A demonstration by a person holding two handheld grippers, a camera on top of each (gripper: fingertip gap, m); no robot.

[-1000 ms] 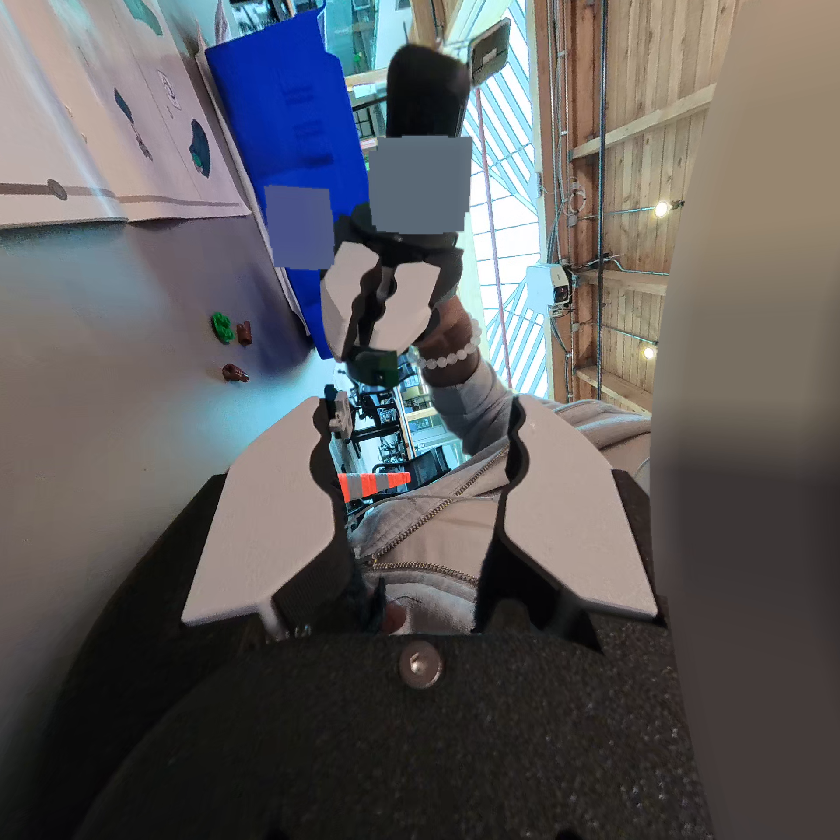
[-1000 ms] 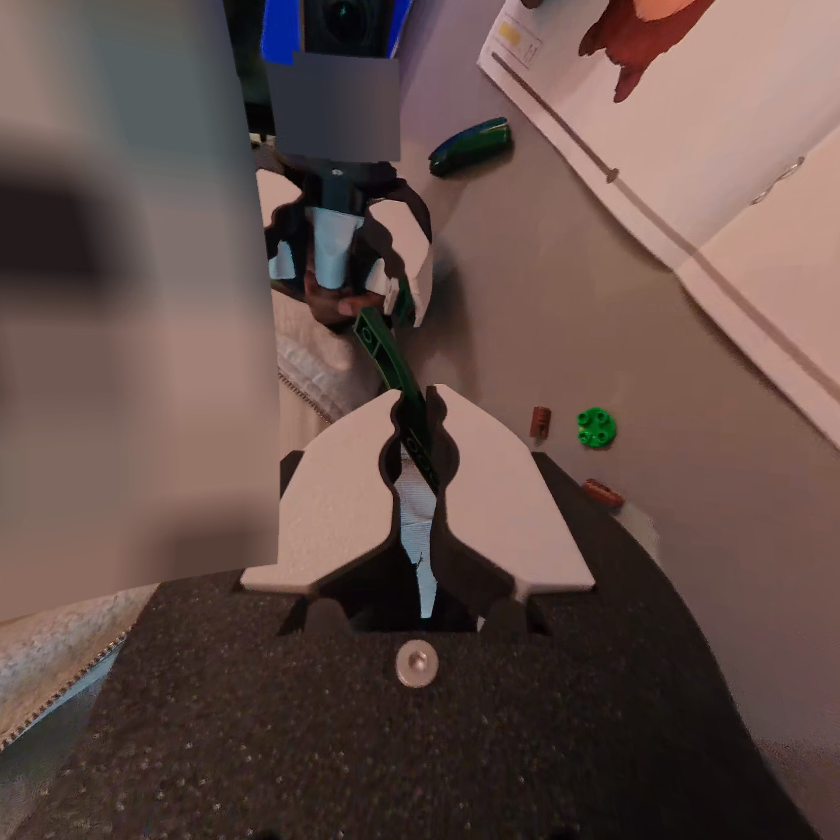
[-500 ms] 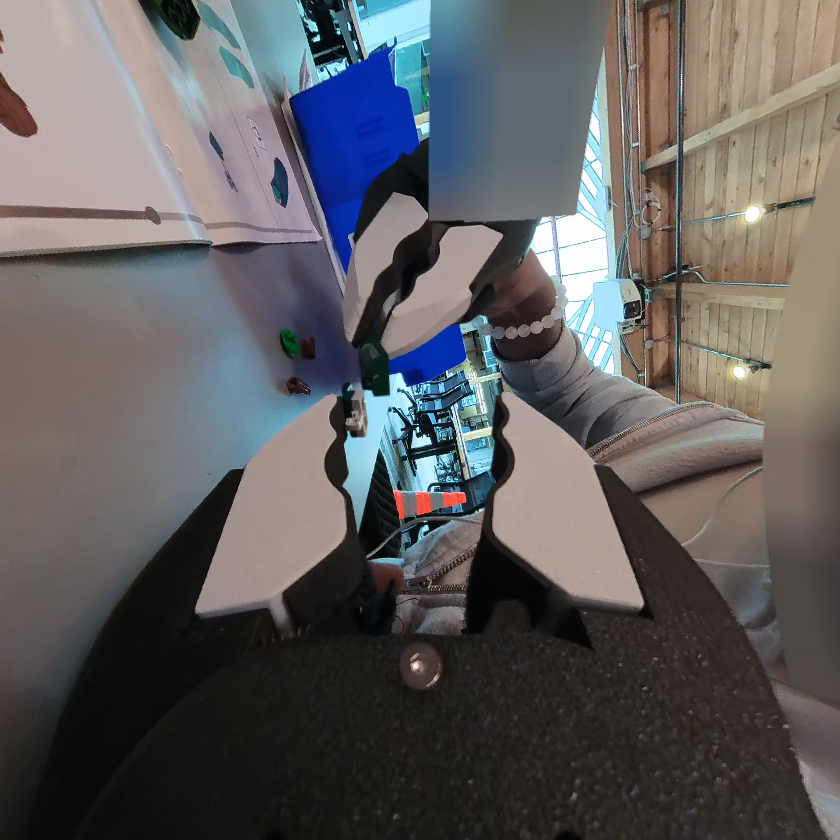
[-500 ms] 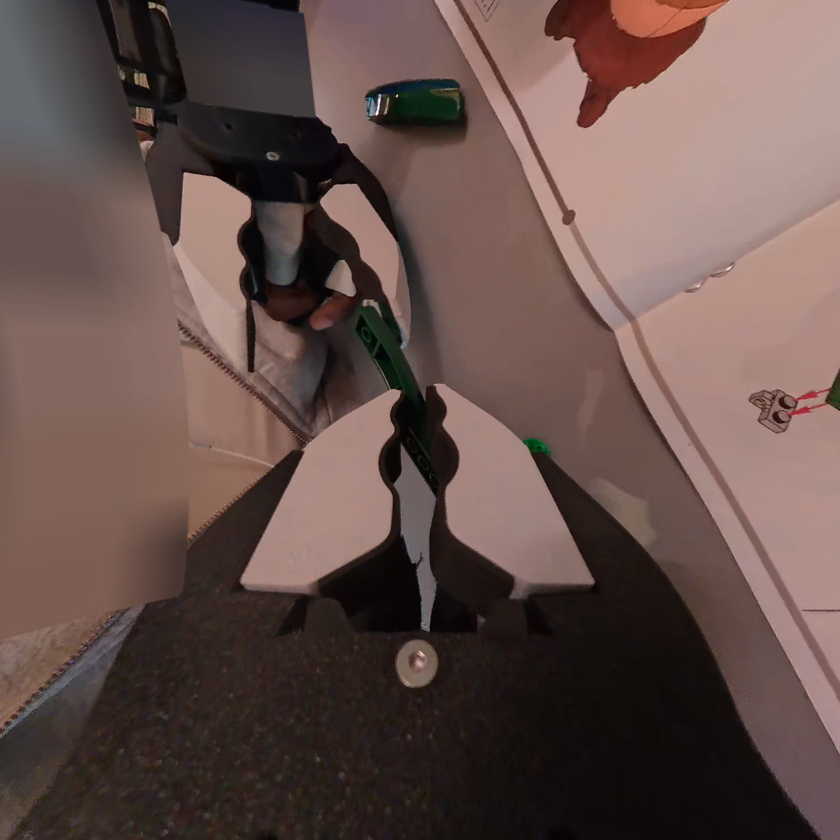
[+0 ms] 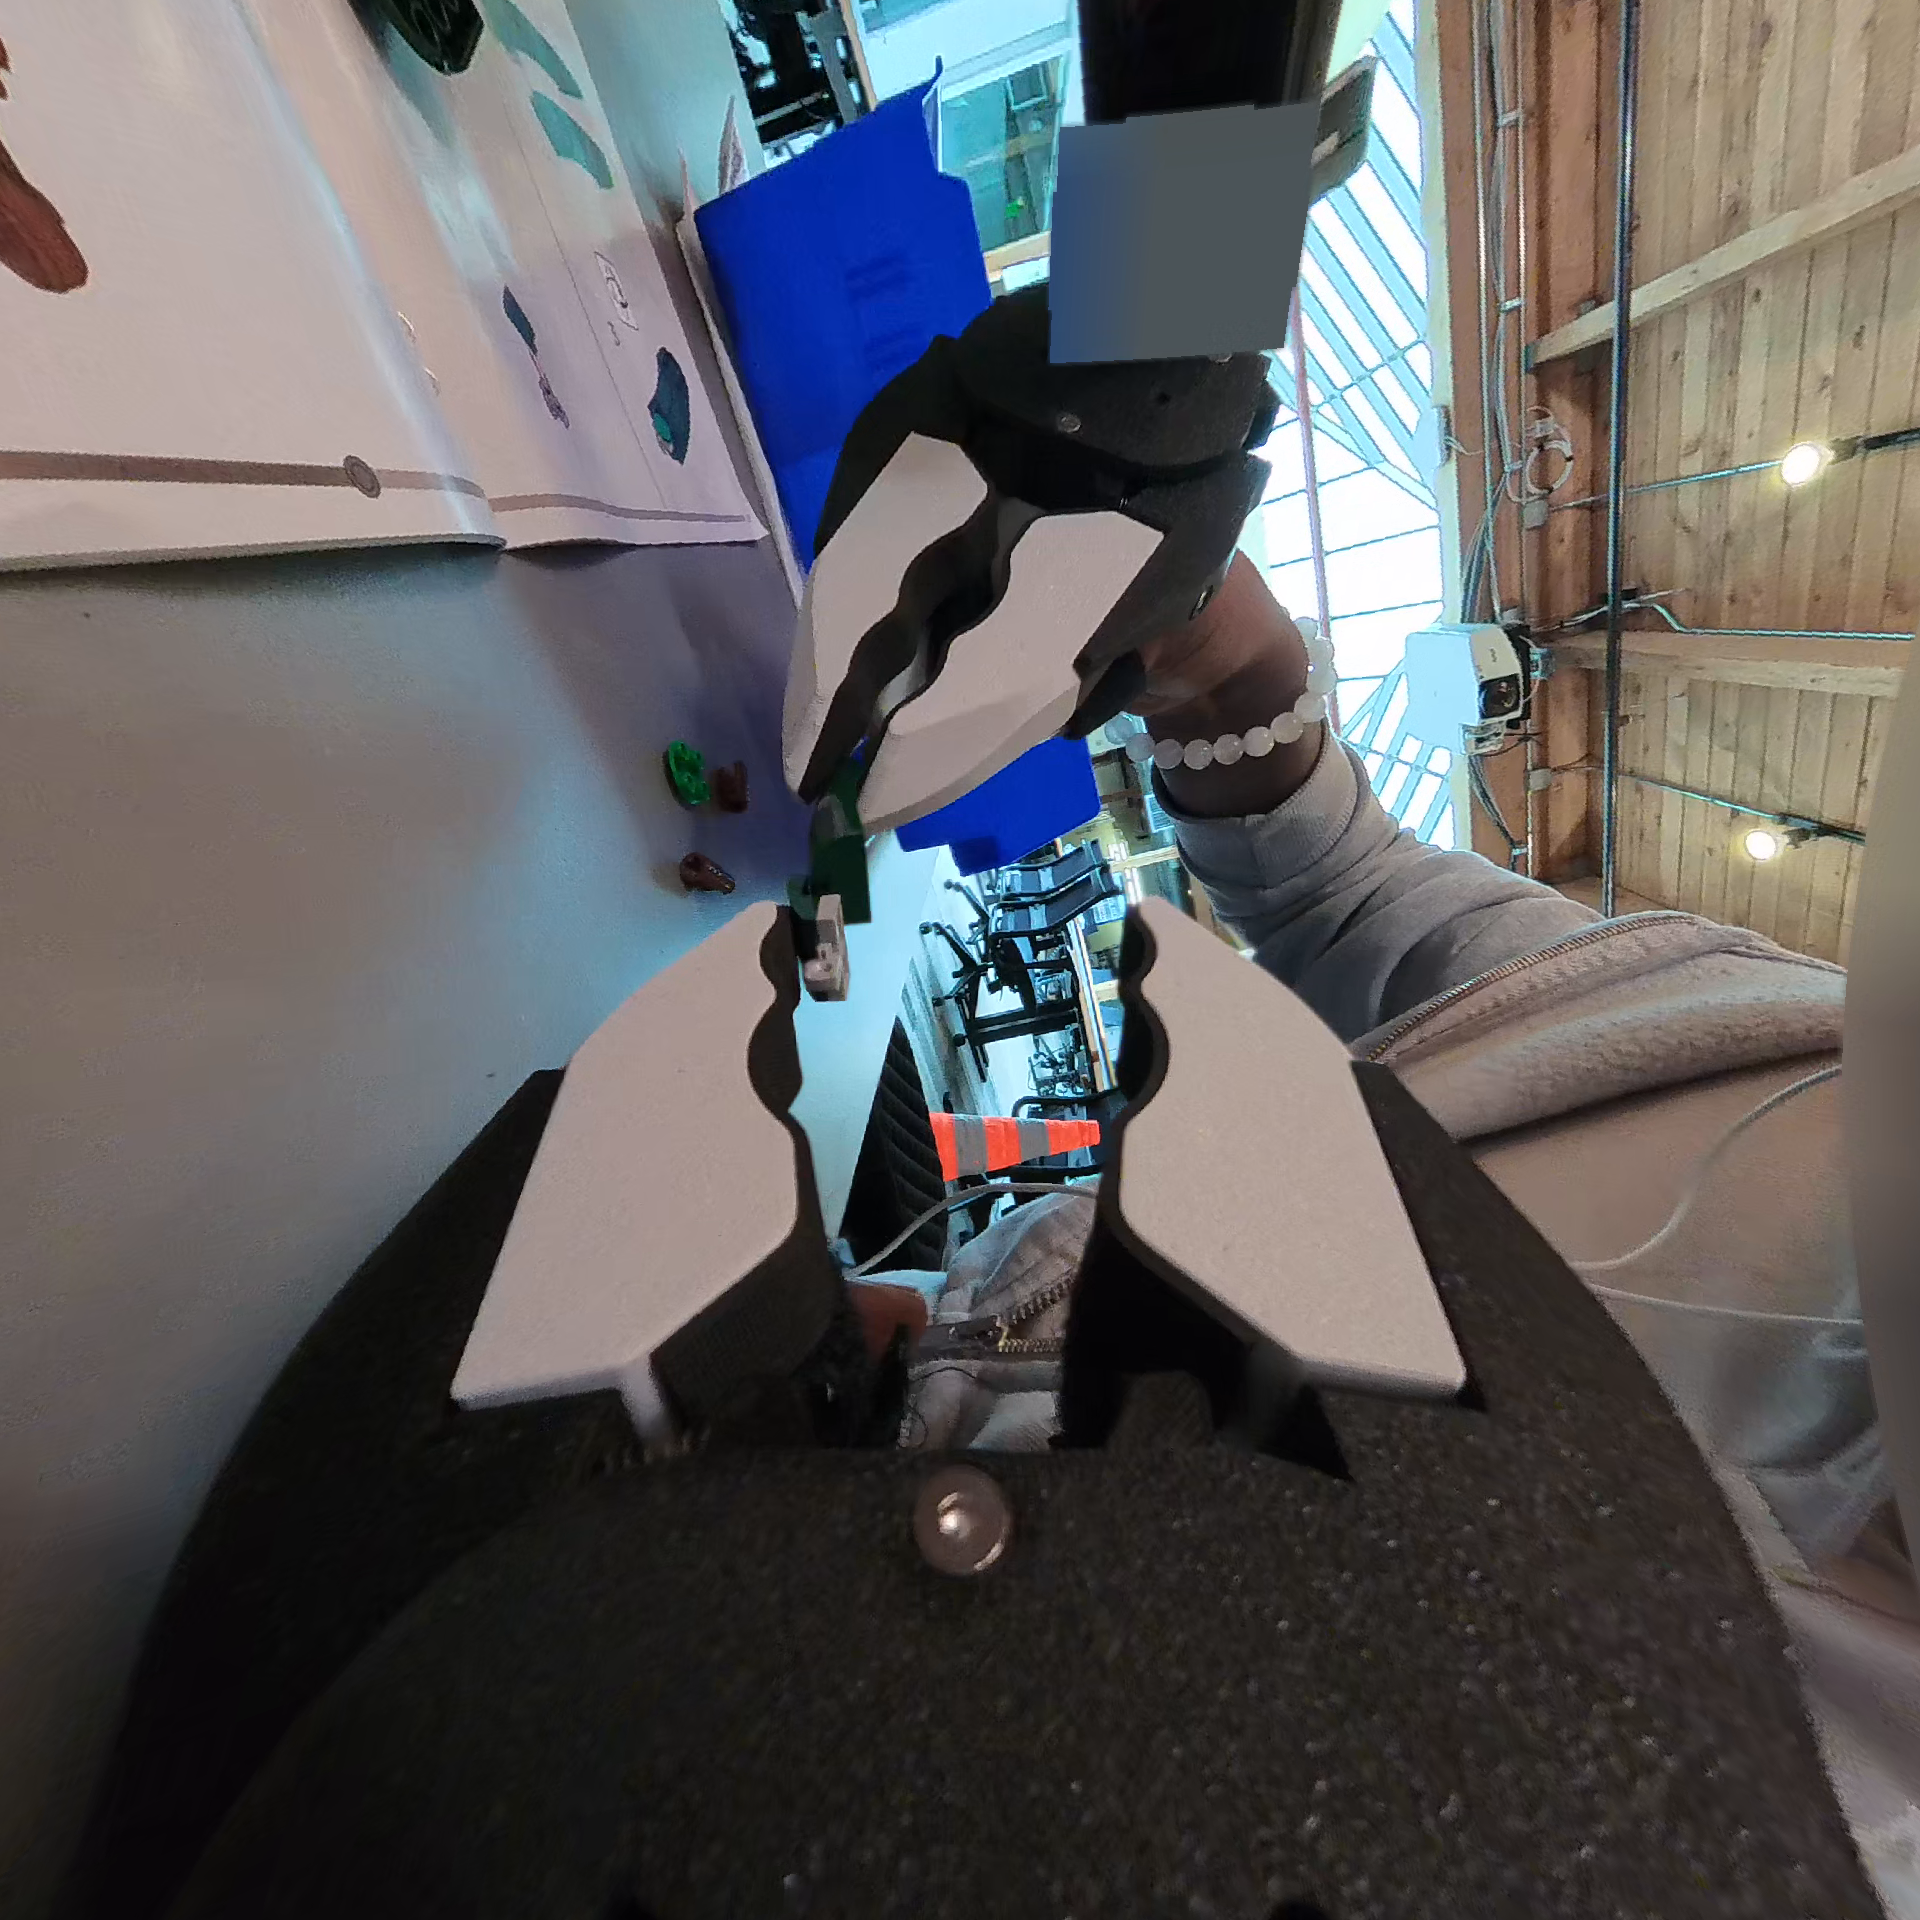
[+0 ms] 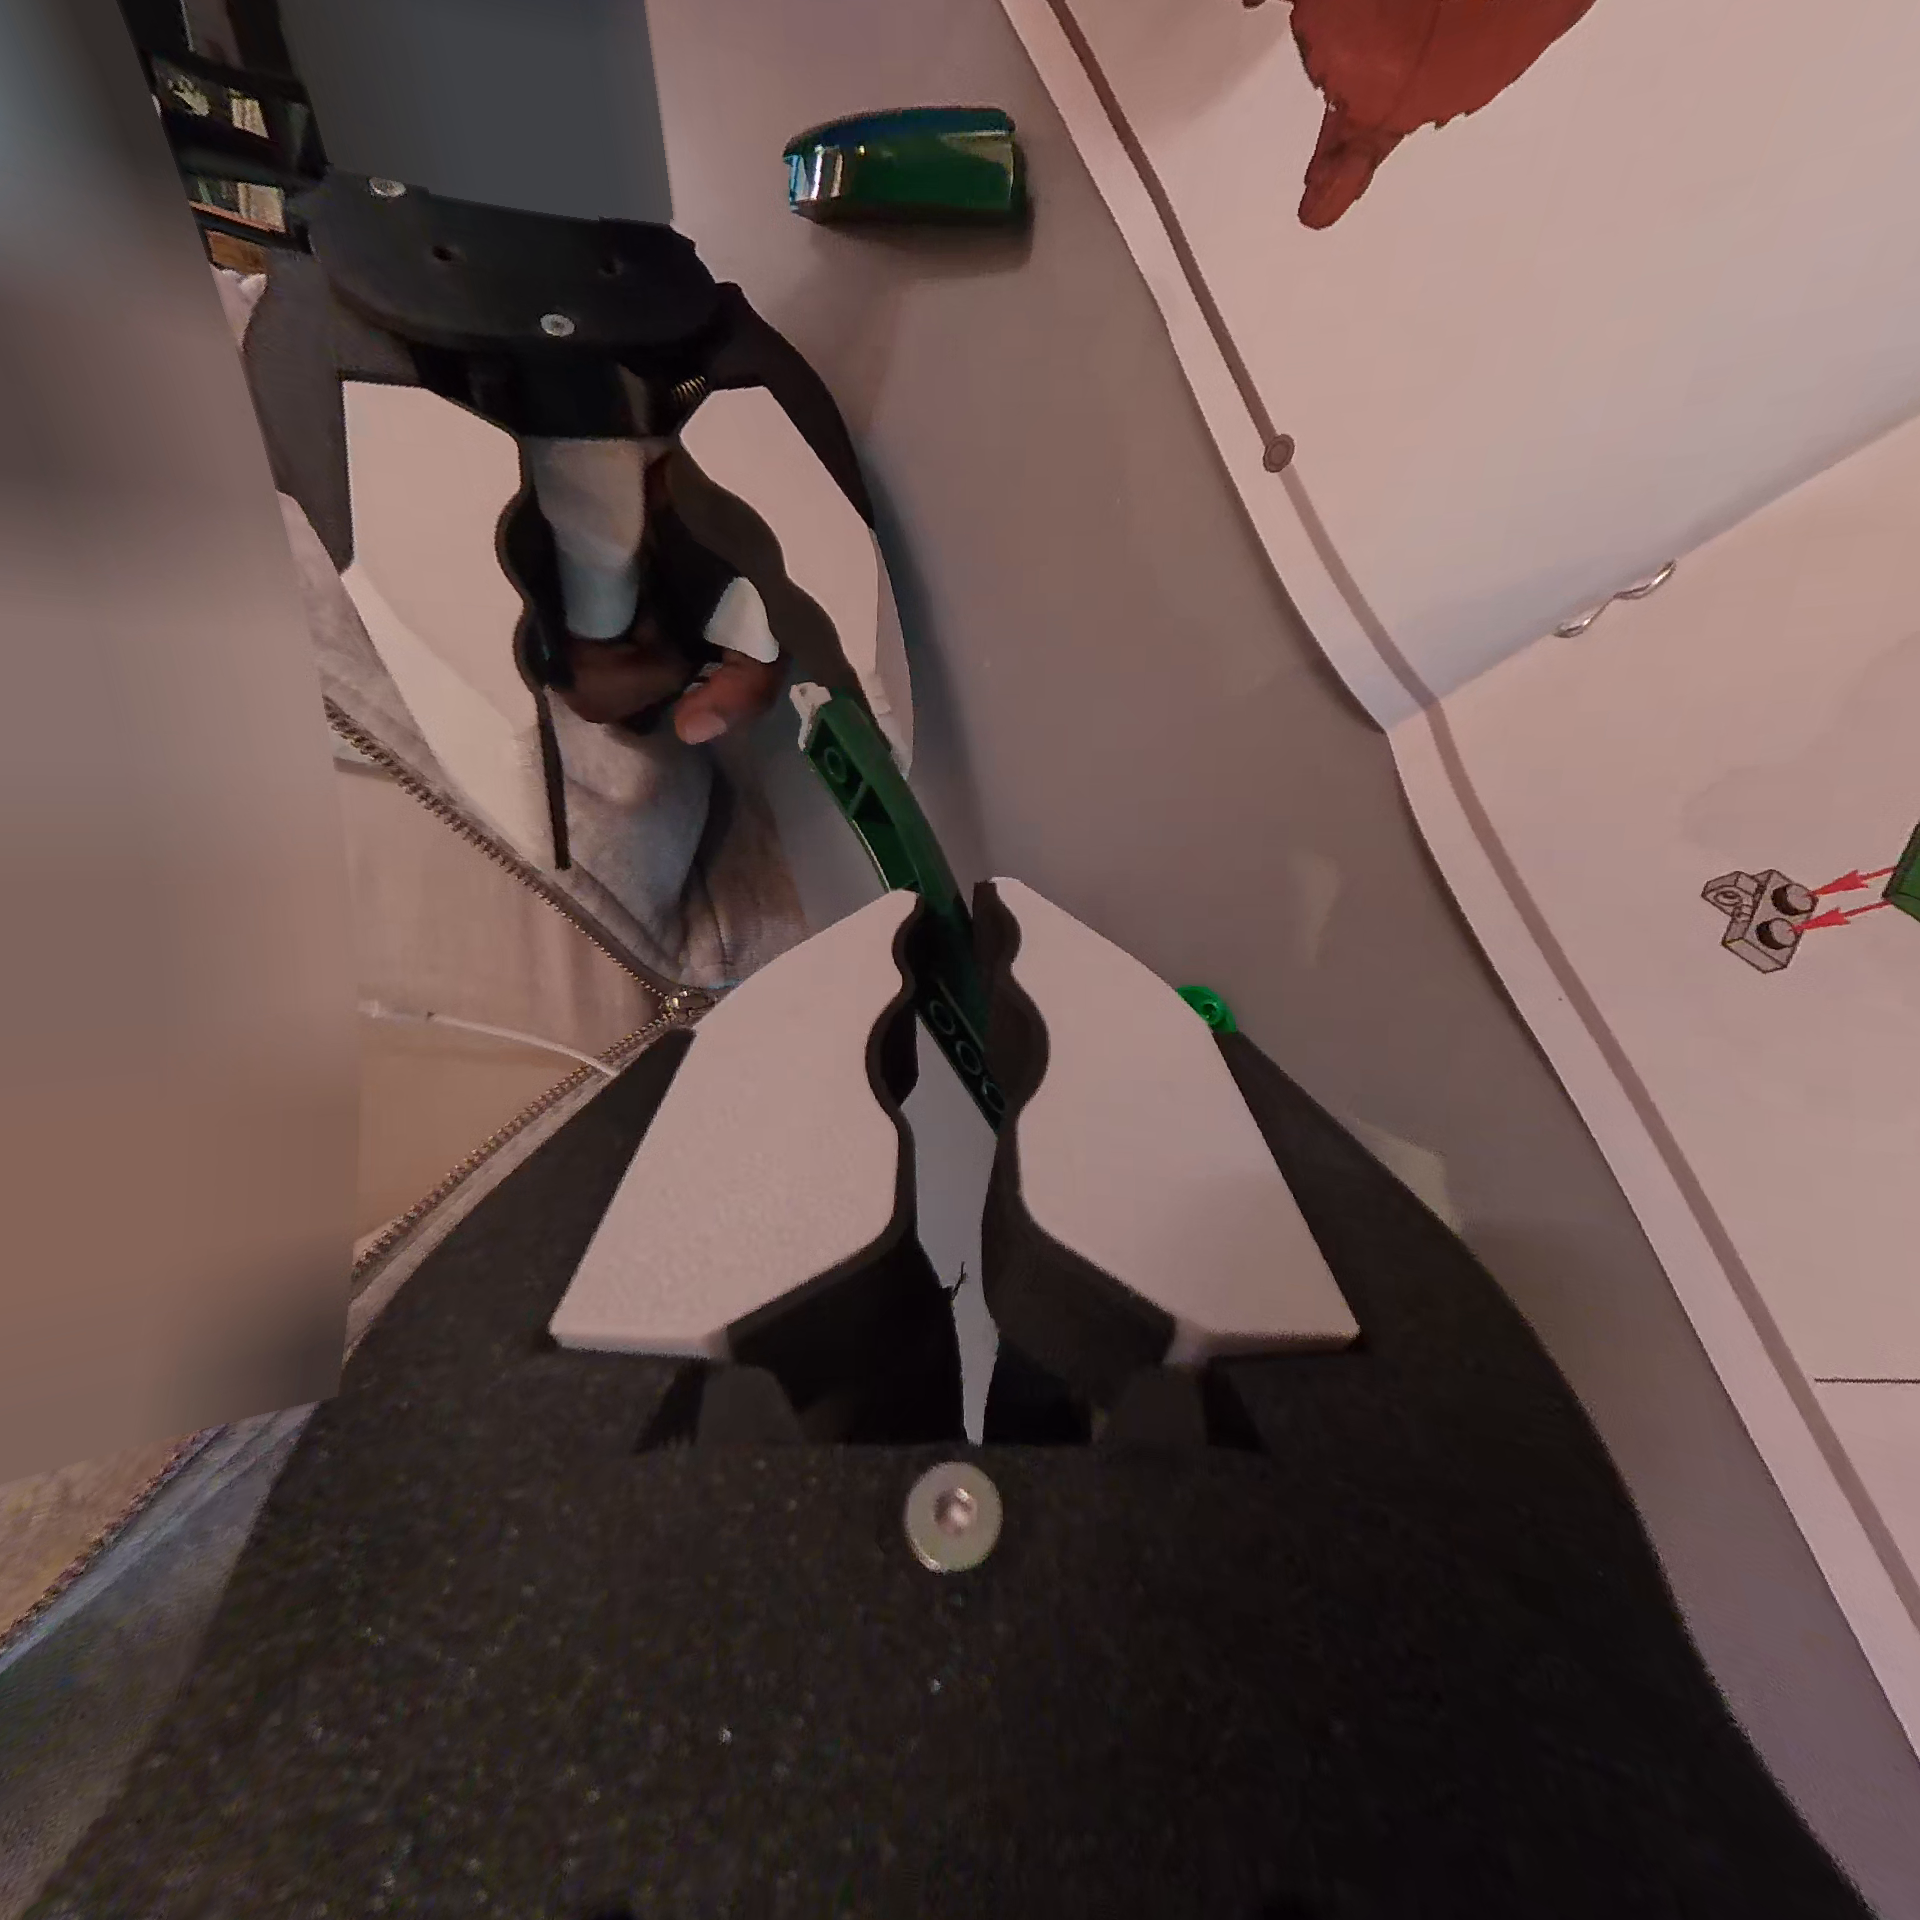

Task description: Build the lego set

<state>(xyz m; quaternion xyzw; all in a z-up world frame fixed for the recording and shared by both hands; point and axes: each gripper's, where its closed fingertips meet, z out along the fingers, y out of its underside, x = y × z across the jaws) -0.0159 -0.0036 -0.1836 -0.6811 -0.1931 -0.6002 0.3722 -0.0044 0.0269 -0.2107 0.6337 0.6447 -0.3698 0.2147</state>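
My right gripper (image 6: 951, 899) is shut on a dark green curved lego piece (image 6: 899, 831) that sticks out forward, with a small light grey brick (image 6: 805, 701) at its far end. In the left wrist view the right gripper (image 5: 842, 795) comes in from above, and the green piece (image 5: 836, 857) and grey brick (image 5: 826, 956) hang right at my left fingertip (image 5: 769, 935). My left gripper (image 5: 951, 935) is open and empty, held above the grey table (image 5: 312, 935). It also shows opposite in the right wrist view (image 6: 665, 717).
An open instruction booklet (image 6: 1558, 312) lies on the table. A second dark green curved piece (image 6: 904, 166), a bright green round piece (image 5: 686, 774) and two small brown pieces (image 5: 707, 873) lie loose. A blue bin (image 5: 852, 312) stands at the table's far side. The gap from one gripper's tips to the other's is roughly 5 centimetres.
The two grippers have come closer together. The green piece's grey end now sits at the left gripper's fingertip. The left jaws stay open, the right stays shut on the piece.
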